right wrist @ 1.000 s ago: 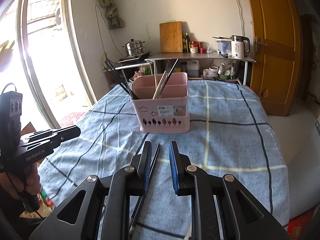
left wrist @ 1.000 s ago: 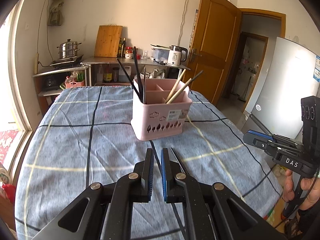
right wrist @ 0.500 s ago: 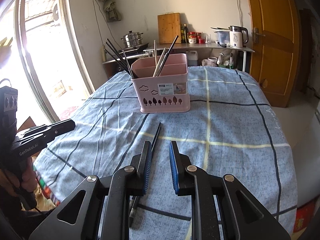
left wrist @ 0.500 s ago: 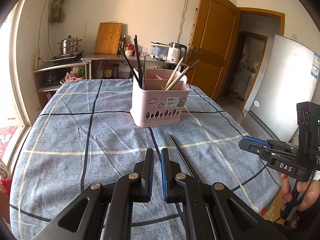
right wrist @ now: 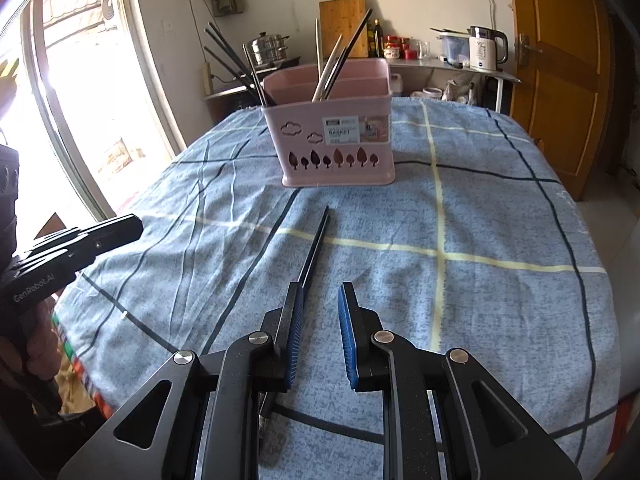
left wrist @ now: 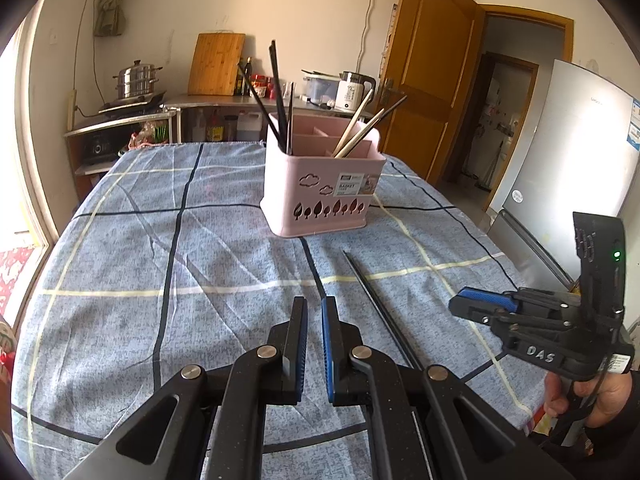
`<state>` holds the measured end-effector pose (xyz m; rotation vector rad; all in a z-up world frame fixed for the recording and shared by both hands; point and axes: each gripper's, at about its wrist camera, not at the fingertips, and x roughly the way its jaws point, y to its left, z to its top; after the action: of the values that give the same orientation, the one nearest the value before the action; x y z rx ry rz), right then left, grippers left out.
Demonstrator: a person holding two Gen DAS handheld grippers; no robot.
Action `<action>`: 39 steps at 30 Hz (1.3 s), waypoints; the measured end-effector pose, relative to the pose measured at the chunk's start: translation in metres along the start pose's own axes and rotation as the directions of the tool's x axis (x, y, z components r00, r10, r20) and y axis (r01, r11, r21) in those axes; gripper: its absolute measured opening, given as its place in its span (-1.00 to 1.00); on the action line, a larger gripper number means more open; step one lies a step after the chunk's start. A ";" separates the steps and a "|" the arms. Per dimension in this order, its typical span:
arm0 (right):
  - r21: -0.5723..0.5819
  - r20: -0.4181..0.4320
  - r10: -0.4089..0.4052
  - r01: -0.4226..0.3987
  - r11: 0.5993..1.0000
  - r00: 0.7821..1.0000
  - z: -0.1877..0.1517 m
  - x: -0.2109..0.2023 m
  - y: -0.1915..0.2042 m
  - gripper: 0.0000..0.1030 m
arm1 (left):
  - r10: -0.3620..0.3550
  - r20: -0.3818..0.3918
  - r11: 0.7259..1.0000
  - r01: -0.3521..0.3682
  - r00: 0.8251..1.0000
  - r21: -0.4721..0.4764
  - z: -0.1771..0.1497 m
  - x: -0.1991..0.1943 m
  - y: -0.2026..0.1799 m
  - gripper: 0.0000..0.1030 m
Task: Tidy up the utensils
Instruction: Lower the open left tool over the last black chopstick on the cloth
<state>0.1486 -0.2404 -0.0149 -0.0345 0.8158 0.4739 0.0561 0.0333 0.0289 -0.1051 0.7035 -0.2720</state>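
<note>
A pink utensil basket (left wrist: pixel 325 196) is set on the blue checked tablecloth (left wrist: pixel 120 248) — black chopsticks (left wrist: pixel 276 92) are leaned in its left compartment, pale wooden ones (left wrist: pixel 360 128) in its right. One black chopstick (right wrist: pixel 314 252) is laid on the cloth just before the basket. The left gripper (left wrist: pixel 314 312) is seen closed on nothing; the right gripper (right wrist: pixel 318 300) is held slightly parted — empty, the chopstick passing under its left finger.

Bright window (right wrist: pixel 80 100) glare, fisheye-warped edges
</note>
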 end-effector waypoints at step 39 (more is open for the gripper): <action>0.157 -0.115 -0.034 0.052 0.986 0.993 -0.013 0.043 -0.031 -0.59 | -0.008 -0.095 1.000 0.009 0.995 0.005 -0.005 0.036 -0.005 -0.87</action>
<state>0.1780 -0.2535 -0.0587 0.0703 0.9592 0.3666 0.0783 0.0181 0.0040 -0.0908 0.7971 -0.2886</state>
